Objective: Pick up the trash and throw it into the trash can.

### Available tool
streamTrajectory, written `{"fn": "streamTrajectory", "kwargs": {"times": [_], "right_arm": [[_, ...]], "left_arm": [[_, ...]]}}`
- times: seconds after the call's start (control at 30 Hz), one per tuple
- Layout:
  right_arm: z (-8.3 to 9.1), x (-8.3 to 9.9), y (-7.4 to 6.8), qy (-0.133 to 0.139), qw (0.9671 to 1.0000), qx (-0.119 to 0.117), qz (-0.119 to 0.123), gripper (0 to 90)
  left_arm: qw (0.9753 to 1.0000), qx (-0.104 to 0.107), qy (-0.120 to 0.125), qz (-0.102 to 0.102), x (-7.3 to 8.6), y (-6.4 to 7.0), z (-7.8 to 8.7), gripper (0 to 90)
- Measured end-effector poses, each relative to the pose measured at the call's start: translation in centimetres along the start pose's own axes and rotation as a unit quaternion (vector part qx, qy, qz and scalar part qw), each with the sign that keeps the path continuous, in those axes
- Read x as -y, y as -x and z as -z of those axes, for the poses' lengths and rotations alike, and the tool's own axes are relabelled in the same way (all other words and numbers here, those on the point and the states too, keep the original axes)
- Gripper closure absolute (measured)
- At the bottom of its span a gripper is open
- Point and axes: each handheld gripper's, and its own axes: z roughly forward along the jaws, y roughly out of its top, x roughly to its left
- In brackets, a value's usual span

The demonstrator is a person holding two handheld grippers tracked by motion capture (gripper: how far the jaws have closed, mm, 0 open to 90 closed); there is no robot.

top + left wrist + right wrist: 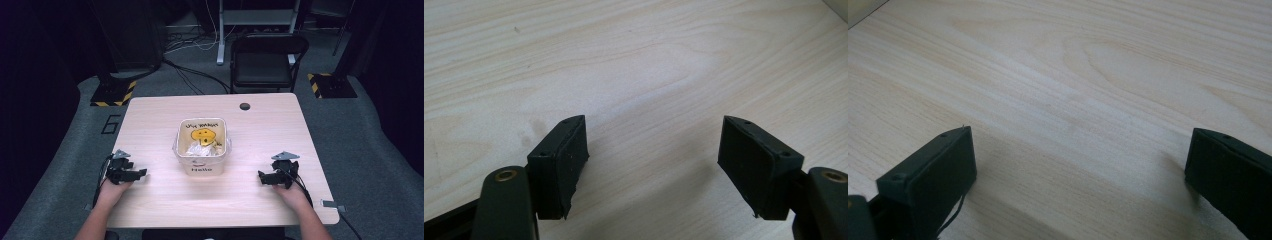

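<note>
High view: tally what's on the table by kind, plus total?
Grippers: 2, the left gripper and the right gripper, both with jaws apart and holding nothing.
Bins: 1, a white bin with a yellow face print and crumpled clear plastic inside.
Plastic liners: 1.
Total: 4.
</note>
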Motion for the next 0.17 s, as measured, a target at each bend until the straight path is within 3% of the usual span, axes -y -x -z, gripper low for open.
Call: {"fn": "streamTrajectory", "kwargs": {"times": [0.17], "right_arm": [[0.00, 0.00, 0.00, 0.000, 1.0000, 0.000, 0.000, 0.0]], "left_arm": [[1.0000, -0.004, 0.007, 0.004, -0.01, -0.04, -0.06, 27.5]]}}
